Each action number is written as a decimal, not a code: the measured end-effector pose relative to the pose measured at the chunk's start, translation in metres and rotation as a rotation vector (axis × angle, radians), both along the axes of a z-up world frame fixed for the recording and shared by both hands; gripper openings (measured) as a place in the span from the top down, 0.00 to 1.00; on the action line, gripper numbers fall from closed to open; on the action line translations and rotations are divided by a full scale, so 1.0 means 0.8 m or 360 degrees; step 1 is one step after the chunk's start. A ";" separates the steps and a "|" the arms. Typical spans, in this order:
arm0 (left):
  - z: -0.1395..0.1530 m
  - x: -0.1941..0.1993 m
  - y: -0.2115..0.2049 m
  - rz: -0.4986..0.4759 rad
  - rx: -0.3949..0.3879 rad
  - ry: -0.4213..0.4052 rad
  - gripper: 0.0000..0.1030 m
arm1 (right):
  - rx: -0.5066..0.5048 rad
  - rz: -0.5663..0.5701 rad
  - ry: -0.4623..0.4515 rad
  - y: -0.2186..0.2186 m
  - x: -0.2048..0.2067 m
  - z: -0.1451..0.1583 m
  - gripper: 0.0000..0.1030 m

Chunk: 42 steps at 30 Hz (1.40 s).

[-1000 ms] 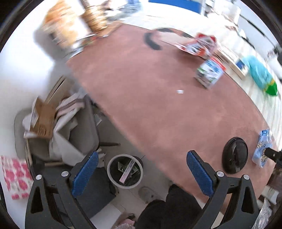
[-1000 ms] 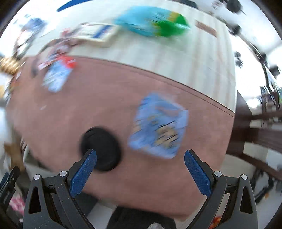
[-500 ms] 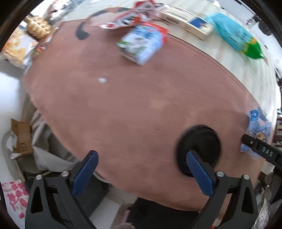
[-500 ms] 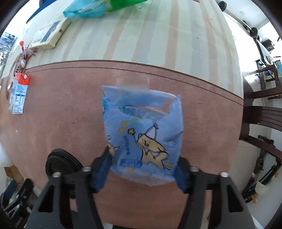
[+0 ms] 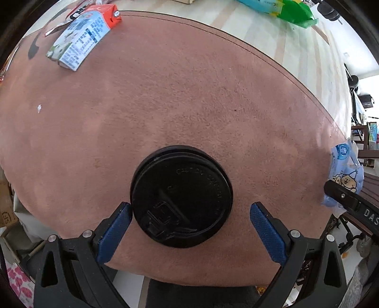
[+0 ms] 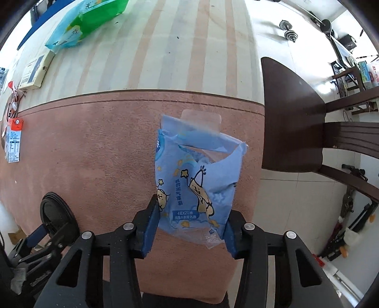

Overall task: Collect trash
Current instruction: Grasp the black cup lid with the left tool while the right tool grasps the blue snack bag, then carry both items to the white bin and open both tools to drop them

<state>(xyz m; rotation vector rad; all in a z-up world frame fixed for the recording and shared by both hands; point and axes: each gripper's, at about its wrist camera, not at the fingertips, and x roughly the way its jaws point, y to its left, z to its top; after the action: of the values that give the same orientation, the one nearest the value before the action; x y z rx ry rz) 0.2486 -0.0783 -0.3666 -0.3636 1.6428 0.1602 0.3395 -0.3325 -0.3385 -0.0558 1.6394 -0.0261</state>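
Observation:
A black plastic cup lid (image 5: pixel 181 196) lies on the brown mat (image 5: pixel 165 94) near the table's front edge. My left gripper (image 5: pixel 189 225) is open, its blue fingers on either side of the lid, the left pad almost touching its rim. My right gripper (image 6: pixel 190 227) is shut on an empty blue tissue wrapper (image 6: pixel 196 182) with cartoon figures, held up off the mat. The wrapper also shows at the right edge of the left wrist view (image 5: pixel 345 170). The lid shows at the lower left of the right wrist view (image 6: pixel 56 218).
A small milk carton (image 5: pixel 83 38) lies on the mat at far left. A blue-green bag (image 6: pixel 87 21) and a flat white box (image 6: pixel 35 71) lie on the striped cloth beyond. A dark wooden chair (image 6: pixel 308 132) stands to the right of the table.
My left gripper swung from the bin beside the table over to the black lid and straddles it. My right gripper closed on the blue wrapper and lifted it.

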 end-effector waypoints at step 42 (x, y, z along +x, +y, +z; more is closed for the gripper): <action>0.131 -0.386 0.286 0.1131 0.0396 -0.0423 0.22 | 0.0451 0.1313 0.0076 0.459 -0.272 0.052 0.56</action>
<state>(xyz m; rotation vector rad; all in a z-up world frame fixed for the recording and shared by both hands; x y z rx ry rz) -0.0599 0.1508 -0.2621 -0.7317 1.1579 0.8066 0.1218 0.0349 -0.2971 -0.5107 1.5467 0.8376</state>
